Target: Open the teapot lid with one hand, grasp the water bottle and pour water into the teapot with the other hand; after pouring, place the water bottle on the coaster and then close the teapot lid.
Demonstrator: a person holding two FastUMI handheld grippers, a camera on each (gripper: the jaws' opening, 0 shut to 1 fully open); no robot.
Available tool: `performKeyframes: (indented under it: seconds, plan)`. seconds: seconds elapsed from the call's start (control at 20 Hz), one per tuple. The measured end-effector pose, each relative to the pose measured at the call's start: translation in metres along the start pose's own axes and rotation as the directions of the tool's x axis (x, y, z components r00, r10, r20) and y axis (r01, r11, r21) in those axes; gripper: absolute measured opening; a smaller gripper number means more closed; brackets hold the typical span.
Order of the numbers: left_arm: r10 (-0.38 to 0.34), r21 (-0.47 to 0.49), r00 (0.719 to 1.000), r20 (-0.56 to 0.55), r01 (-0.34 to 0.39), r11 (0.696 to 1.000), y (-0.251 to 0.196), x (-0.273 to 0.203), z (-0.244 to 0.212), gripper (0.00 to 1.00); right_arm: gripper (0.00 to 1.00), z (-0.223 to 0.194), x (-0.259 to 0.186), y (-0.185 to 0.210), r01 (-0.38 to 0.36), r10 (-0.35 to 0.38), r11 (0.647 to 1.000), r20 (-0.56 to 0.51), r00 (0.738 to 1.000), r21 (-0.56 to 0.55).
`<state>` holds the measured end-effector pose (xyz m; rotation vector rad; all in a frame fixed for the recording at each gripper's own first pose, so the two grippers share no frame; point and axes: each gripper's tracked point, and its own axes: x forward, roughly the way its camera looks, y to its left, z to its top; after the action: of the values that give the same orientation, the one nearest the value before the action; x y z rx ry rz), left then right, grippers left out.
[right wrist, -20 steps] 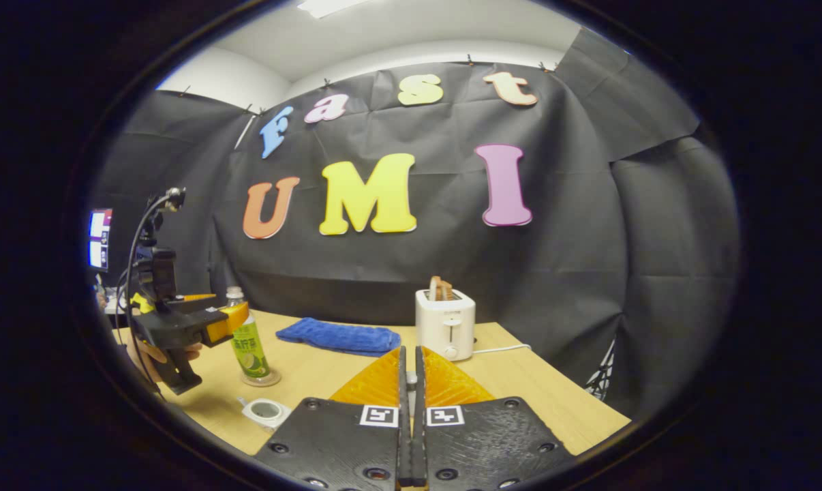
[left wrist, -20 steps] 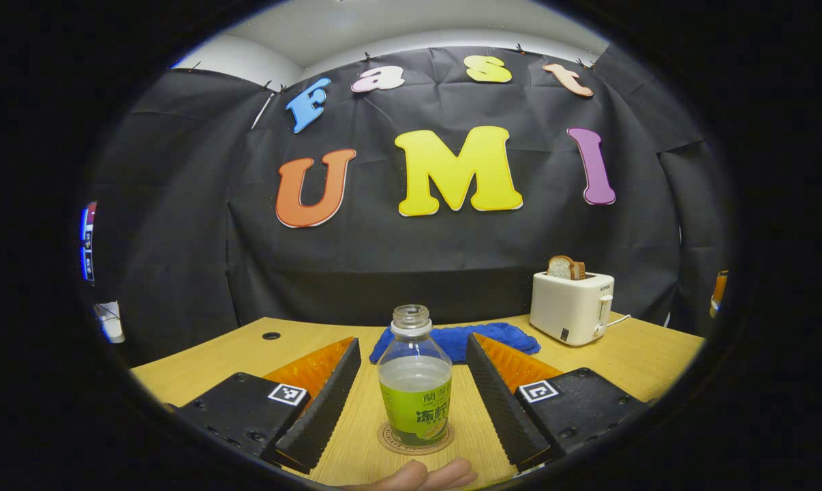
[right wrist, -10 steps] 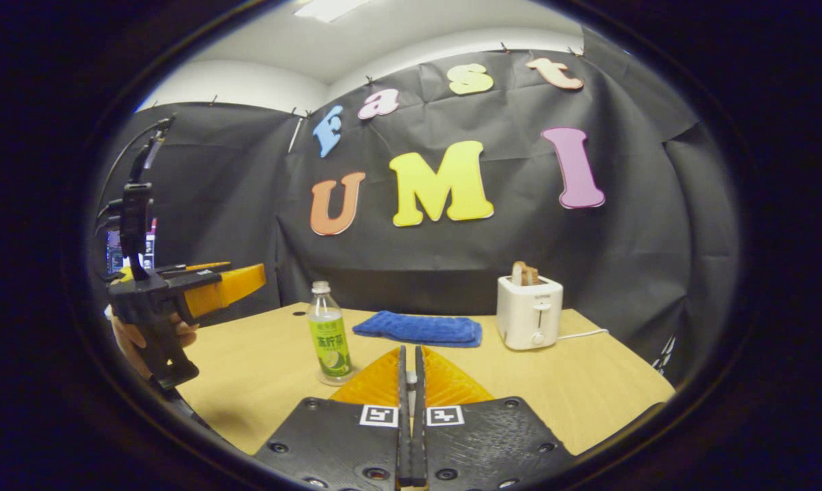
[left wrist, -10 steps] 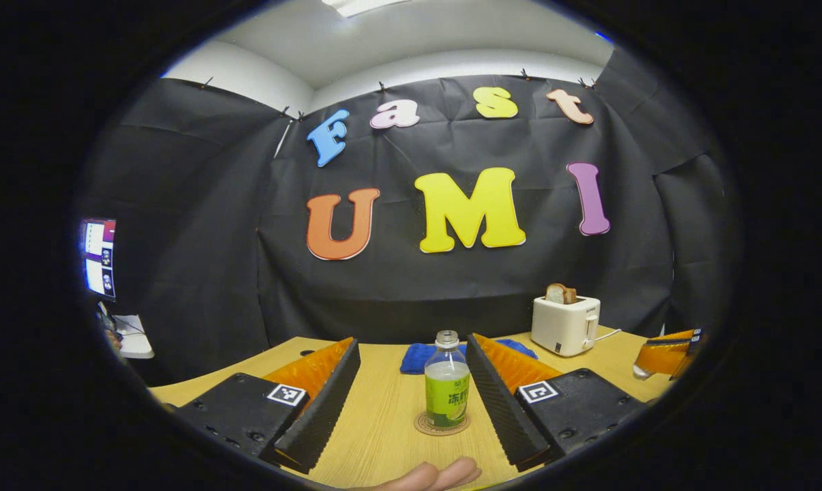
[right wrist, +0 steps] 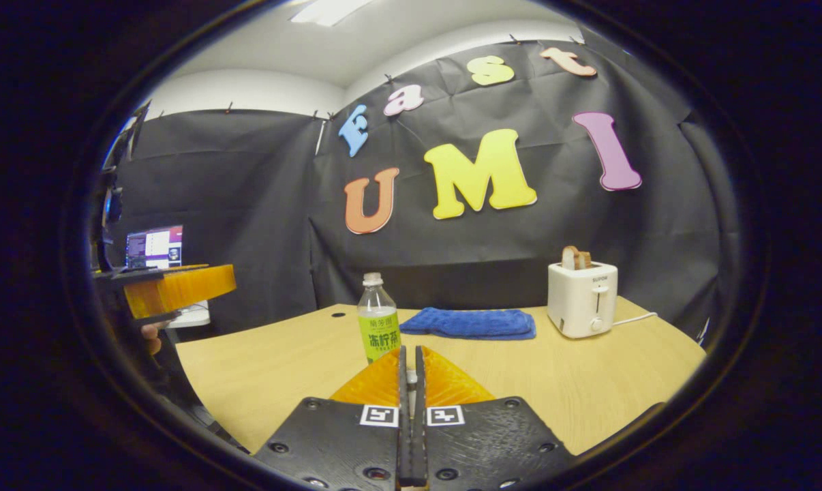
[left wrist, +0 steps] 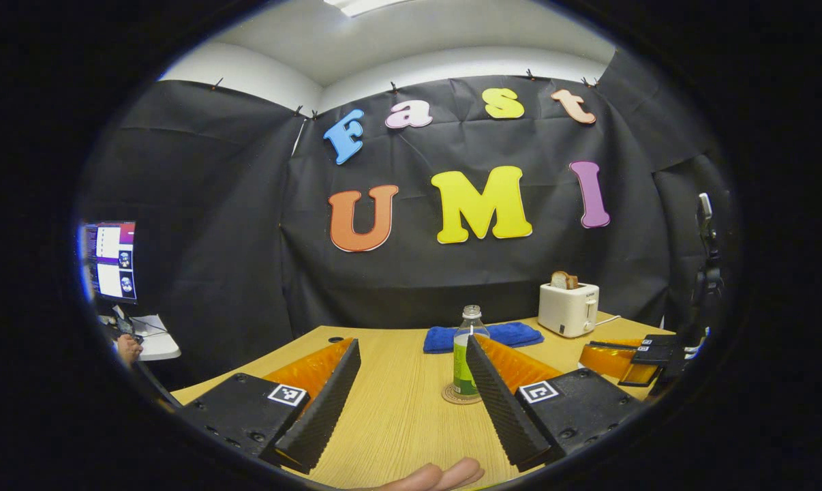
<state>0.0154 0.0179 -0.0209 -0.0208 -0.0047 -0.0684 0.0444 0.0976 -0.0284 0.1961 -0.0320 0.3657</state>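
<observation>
The wooden table [left wrist: 390, 416] spreads out under me, its far edge against the black booth wall. On it, toward the back right, stands a white toaster [right wrist: 582, 298] with bread poking from its slot, and beside that lies a folded blue cloth [right wrist: 471, 322].

I am the one holding both tools. My left gripper [left wrist: 411, 402] is level, above the near edge of the table, its jaws spread wide with nothing between them; fingertips of my hand [left wrist: 433, 476] show at the bottom of the left gripper view. From the right gripper view I see it at the far left, raised well above the tabletop.

My right gripper [right wrist: 409, 423] also points forward and level, jaws pressed together with only a thin seam between them; I cannot tell whether anything is pinched there. In the left gripper view it shows at the far right, just above the table.

The water bottle [left wrist: 467, 349] stands upright and uncapped on the round coaster [left wrist: 454, 395], mid-table, in front of the cloth and apart from both grippers.
</observation>
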Motion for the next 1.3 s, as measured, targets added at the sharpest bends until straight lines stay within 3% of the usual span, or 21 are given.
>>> performKeyframes:
  seconds: [0.55, 1.3]
  plan:
    - [-0.052, -0.027, 0.999, -0.004, 0.052, 0.998, 0.001, -0.005, 0.0, 0.97, 0.01, -0.065, 0.026, -0.016, 0.089, -0.087, 0.996, -0.125, 0.988, 0.008]
    - [-0.099, 0.006, 0.995, -0.025, 0.099, 0.995, -0.022, -0.002, -0.014, 0.98, 0.01, -0.072, 0.031, -0.014, 0.1, -0.099, 0.995, -0.131, 0.986, -0.003]
